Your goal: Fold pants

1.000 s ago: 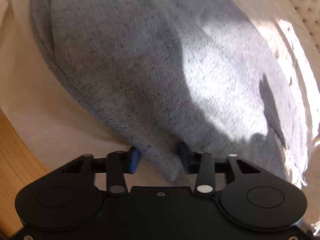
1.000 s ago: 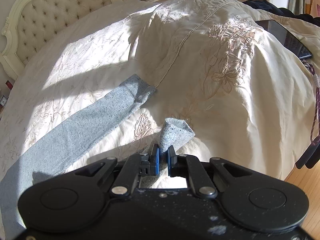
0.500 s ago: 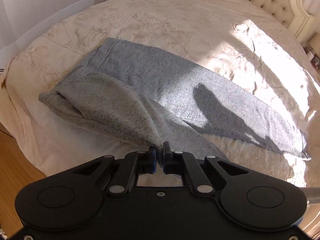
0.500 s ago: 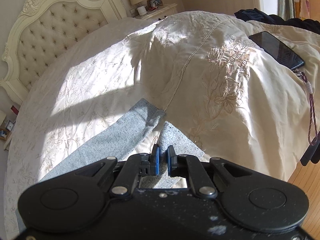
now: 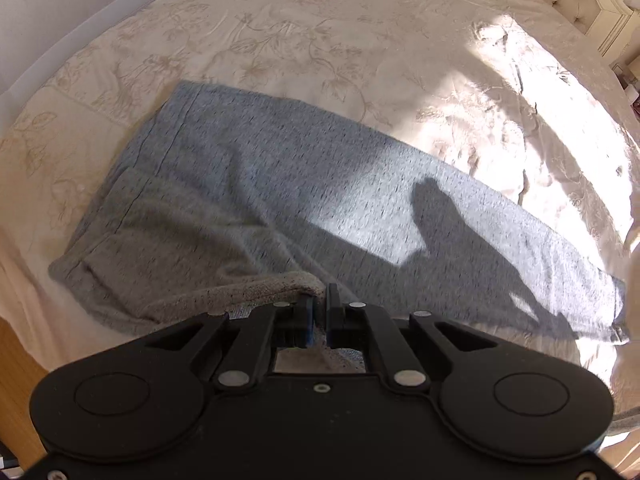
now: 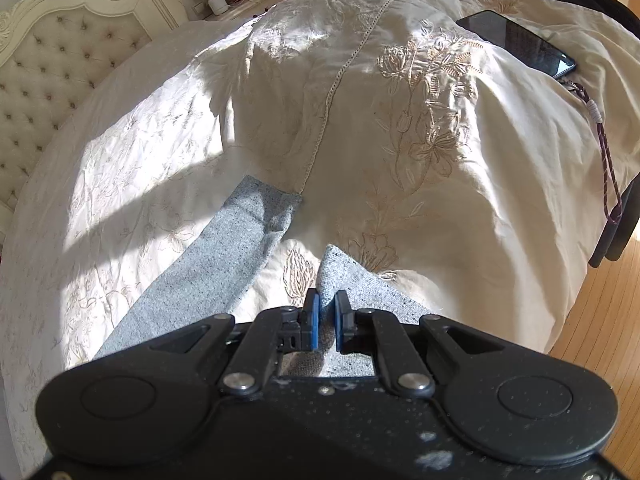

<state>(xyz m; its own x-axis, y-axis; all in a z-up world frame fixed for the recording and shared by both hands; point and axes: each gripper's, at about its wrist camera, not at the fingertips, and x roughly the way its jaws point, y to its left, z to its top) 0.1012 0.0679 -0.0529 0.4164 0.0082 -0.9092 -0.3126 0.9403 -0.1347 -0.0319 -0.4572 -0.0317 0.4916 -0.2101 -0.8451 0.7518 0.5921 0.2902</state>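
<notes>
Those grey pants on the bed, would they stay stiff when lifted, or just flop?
Probably floppy: where the left hand-held gripper pinches the grey pants, the edge curls and sags. Likely light, since small pads hold the leg end at the right hand-held gripper. The knit looks grippy rather than slippery.

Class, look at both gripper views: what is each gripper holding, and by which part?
Both hold the grey pants. The left gripper pinches the raised waist-end edge; the right gripper pinches a leg's cuff end.
</notes>
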